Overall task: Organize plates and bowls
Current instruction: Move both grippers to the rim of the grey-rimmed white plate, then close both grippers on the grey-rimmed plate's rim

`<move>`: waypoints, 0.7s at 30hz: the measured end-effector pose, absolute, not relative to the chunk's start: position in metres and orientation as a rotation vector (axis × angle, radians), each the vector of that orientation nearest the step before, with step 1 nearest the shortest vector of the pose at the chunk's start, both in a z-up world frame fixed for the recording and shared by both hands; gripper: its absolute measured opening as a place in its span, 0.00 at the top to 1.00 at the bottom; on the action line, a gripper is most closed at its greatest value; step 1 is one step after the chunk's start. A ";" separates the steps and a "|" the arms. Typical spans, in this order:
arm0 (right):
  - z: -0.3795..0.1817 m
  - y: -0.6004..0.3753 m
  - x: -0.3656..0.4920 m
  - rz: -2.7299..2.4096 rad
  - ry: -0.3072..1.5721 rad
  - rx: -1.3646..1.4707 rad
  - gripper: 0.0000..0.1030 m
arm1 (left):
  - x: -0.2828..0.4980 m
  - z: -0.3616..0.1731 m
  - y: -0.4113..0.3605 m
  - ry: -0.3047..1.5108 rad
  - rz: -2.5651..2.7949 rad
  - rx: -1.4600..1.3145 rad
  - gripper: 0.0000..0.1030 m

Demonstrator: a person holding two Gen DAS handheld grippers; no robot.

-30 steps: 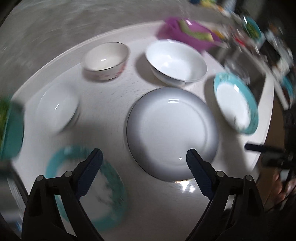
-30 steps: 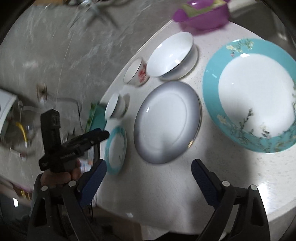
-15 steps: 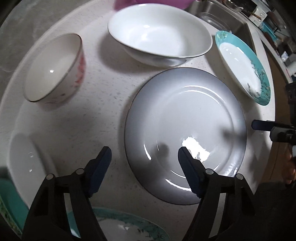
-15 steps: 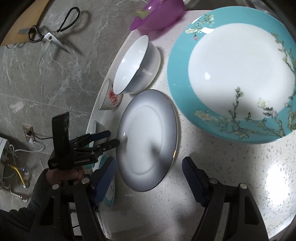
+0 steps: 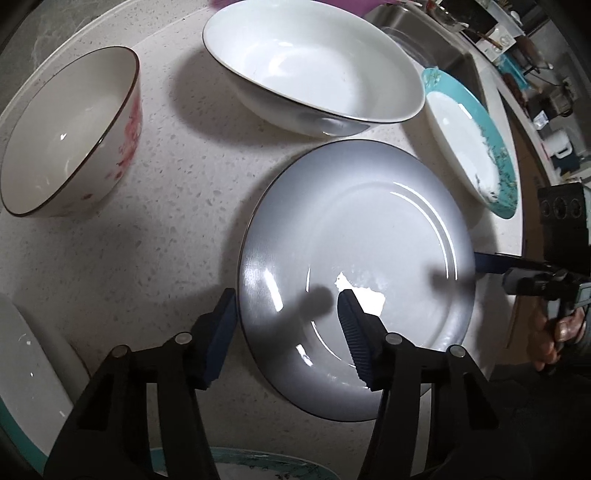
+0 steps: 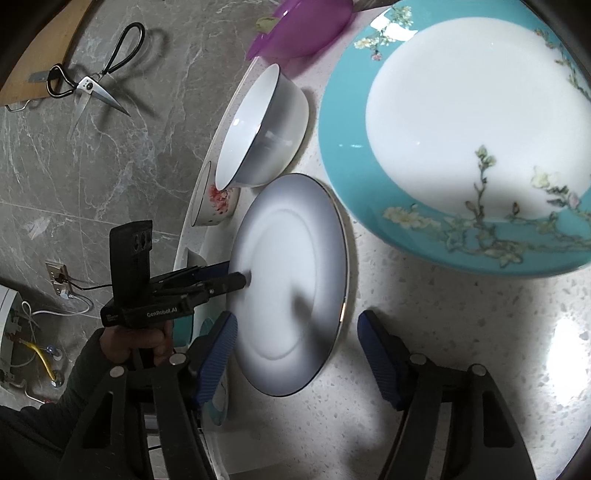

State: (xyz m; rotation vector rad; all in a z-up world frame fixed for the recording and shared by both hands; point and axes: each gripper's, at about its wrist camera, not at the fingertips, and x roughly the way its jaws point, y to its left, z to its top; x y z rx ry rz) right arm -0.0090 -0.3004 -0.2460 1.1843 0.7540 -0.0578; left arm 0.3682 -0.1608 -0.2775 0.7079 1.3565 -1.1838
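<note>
A grey-rimmed white plate (image 5: 369,258) lies on the speckled counter (image 5: 177,206); it also shows in the right wrist view (image 6: 291,280). My left gripper (image 5: 284,325) is open, straddling the plate's near-left rim. My right gripper (image 6: 295,347) is open, astride the plate's opposite rim; it shows in the left wrist view (image 5: 491,263). A large white bowl (image 5: 310,62), a red-flowered bowl (image 5: 70,136) and a teal-rimmed plate (image 5: 472,144) sit behind. The teal plate fills the right wrist view (image 6: 461,136).
A second teal-rimmed plate (image 5: 258,465) lies under my left gripper, and a white bowl (image 5: 26,354) at far left. A purple bowl (image 6: 299,29) sits at the counter's back. Scissors (image 6: 92,81) lie on the floor. The counter edge curves close on the left.
Both grippers have moved in toward the grey-rimmed plate from opposite sides and narrowed somewhat. Each now has the plate's rim between its fingers.
</note>
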 end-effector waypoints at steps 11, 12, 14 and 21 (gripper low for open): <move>-0.257 -0.306 -0.005 -0.096 0.790 1.256 0.64 | 0.369 -0.254 -0.136 1.336 -1.233 0.726 0.50; -0.257 -0.306 -0.004 -0.098 0.792 1.259 0.64 | 0.365 -0.255 -0.139 1.338 -1.235 0.728 0.51; -0.256 -0.306 -0.003 -0.103 0.800 1.261 0.64 | 0.365 -0.255 -0.141 1.340 -1.218 0.736 0.58; -0.259 -0.311 -0.003 -0.151 0.871 1.262 0.87 | 0.358 -0.256 -0.149 1.353 -1.154 0.749 0.71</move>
